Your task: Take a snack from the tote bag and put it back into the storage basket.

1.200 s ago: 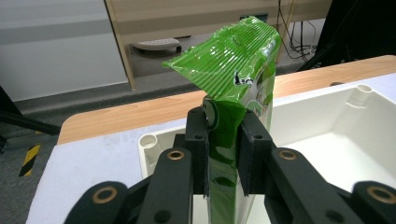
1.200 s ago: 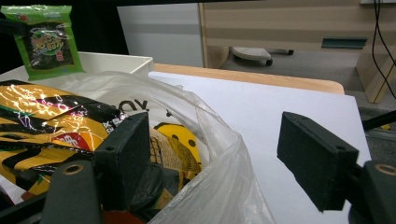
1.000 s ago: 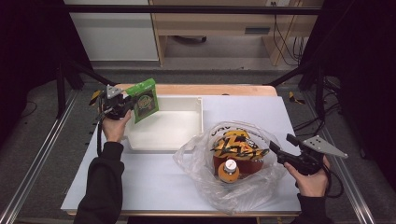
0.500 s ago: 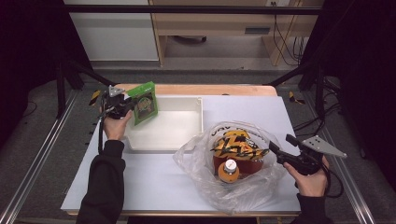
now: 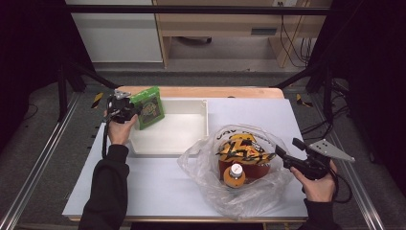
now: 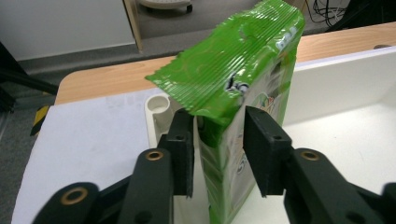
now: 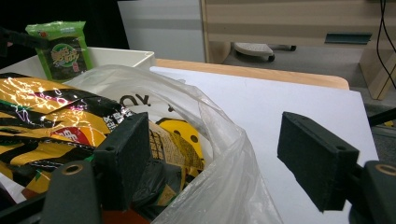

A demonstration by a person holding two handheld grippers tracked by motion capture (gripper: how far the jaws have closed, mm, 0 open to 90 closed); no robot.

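A green snack packet (image 5: 149,108) (image 6: 233,70) stands upright at the left end of the white tray (image 5: 172,143) (image 6: 336,79). My left gripper (image 5: 131,111) (image 6: 218,126) has it between its jaws, which have just been opening; a thin gap shows beside the left pad. A clear plastic bag (image 5: 239,201) (image 7: 219,186) holds yellow-and-black snack packets (image 5: 242,148) (image 7: 56,112) and an orange-capped bottle (image 5: 234,175). At the bag's right side my right gripper (image 5: 282,155) (image 7: 224,149) is wide open, with the bag's rim between its jaws. The green packet (image 7: 63,51) also stands far off in the right gripper view.
The tray lies at the back left of the white table top (image 5: 158,187), with a wooden strip (image 5: 215,92) behind it. Metal rails (image 5: 43,163) run along both table sides. Beyond the table are a dark floor and a wooden desk (image 5: 230,24).
The green packet has sunk slightly toward the tray's left end with the left hand. The right hand and the bag have stayed put.
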